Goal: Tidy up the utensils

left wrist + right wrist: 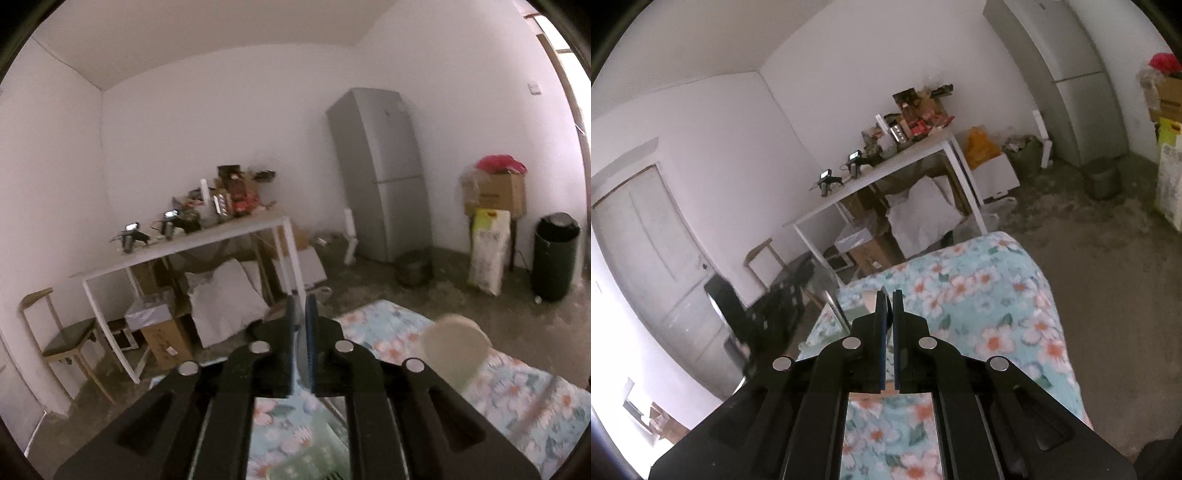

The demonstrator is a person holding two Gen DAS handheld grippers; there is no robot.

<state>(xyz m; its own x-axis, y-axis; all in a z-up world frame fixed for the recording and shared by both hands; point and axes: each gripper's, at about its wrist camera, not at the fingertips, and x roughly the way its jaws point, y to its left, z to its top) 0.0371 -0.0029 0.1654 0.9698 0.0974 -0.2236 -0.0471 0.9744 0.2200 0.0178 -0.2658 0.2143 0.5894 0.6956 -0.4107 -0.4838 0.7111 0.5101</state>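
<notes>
My left gripper (301, 314) hovers over the far end of the table with the floral cloth (517, 391). Its blue pads stand a narrow gap apart with nothing between them. A blurred pale round thing (456, 349), perhaps a spoon's bowl, shows to its right, and a pale green basket (314, 458) lies below it. My right gripper (889, 301) is shut above the same floral cloth (997, 295), and I see nothing plainly held. A thin metal rod (835, 310) and a beige thing (868, 300) stand just left of its fingers. The left gripper (764, 317) is a black blur at the table's left edge.
Beyond the table stand a cluttered white desk (177, 251), a wooden chair (62, 339), boxes and white pillows (225, 299). A grey fridge (380, 173), a black bin (554, 258) and a sack (487, 254) line the far wall. A door (653, 266) is at left.
</notes>
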